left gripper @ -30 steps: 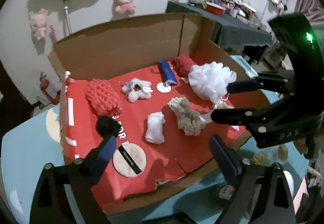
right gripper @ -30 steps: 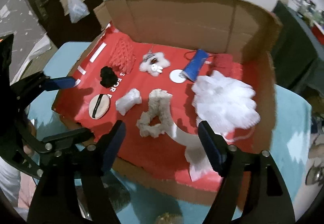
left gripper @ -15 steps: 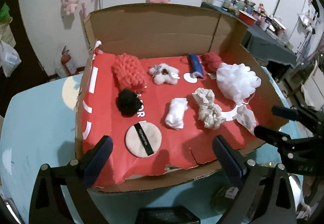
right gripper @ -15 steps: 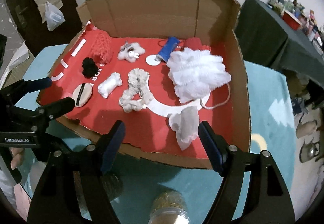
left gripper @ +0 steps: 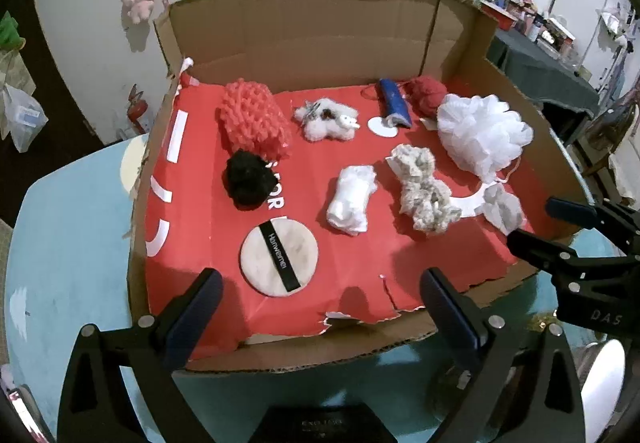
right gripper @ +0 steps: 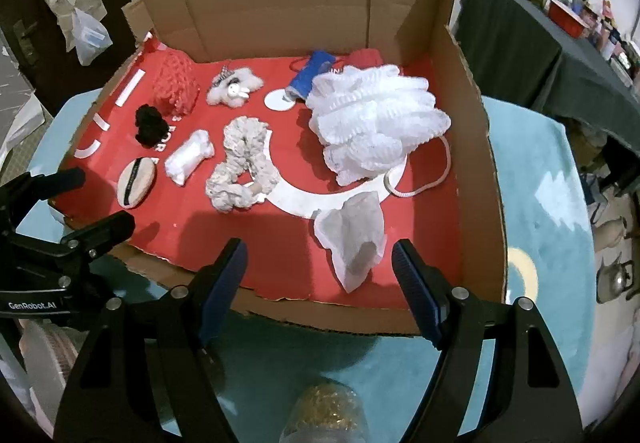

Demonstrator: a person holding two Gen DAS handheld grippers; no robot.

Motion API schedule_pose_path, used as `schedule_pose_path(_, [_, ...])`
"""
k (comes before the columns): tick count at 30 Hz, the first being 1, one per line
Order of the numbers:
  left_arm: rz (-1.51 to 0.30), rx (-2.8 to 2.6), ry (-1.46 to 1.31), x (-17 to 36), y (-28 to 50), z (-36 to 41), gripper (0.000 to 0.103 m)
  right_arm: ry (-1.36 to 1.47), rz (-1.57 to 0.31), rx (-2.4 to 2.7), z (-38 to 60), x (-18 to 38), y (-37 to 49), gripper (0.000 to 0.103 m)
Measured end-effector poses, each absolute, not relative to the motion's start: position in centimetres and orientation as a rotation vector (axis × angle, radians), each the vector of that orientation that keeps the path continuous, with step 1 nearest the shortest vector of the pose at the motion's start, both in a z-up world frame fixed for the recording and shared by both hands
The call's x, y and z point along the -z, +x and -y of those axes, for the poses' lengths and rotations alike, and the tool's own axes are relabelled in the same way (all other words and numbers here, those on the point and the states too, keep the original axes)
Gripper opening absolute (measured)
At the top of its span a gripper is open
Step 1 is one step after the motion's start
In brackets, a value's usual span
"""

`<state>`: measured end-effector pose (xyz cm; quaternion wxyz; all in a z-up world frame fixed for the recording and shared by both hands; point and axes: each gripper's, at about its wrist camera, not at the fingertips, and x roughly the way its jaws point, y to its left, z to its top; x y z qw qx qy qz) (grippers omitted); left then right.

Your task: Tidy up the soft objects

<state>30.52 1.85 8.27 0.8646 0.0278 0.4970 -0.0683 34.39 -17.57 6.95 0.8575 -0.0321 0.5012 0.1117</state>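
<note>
Ten or so soft items lie spread in the box [left gripper: 304, 43] ahead of both tongs, none grouped as far as I can judge. Left tongs [left gripper: 320, 295] and right tongs [right gripper: 320, 267] gape empty; tissue [right gripper: 354, 239] nearest right.

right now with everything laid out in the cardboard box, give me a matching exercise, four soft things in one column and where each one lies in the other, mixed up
Things
1. round powder puff
2. white mesh bath pouf
3. red knitted piece
4. crumpled grey-white cloth

Places
A. back left of the box, just behind the black pom-pom
B. front right, nearest the right gripper
C. front left, nearest the left gripper
D. right side, in front of the blue tube

Pairs: 1-C, 2-D, 3-A, 4-B
</note>
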Motion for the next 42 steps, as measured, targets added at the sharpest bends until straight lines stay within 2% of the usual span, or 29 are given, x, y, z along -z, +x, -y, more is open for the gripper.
schedule_pose_path(6, [-1.087, 0.142, 0.035, -7.1, 31.0, -2.1, 0.101, -0.053, -1.057, -0.221, 18.1, -6.6, 34.5, 0.074])
schedule_pose_path(42, [-1.084, 0.125, 0.052, -6.9, 31.0, -2.1, 0.101, -0.046, -1.064, -0.231, 18.1, -6.4, 34.4, 0.074])
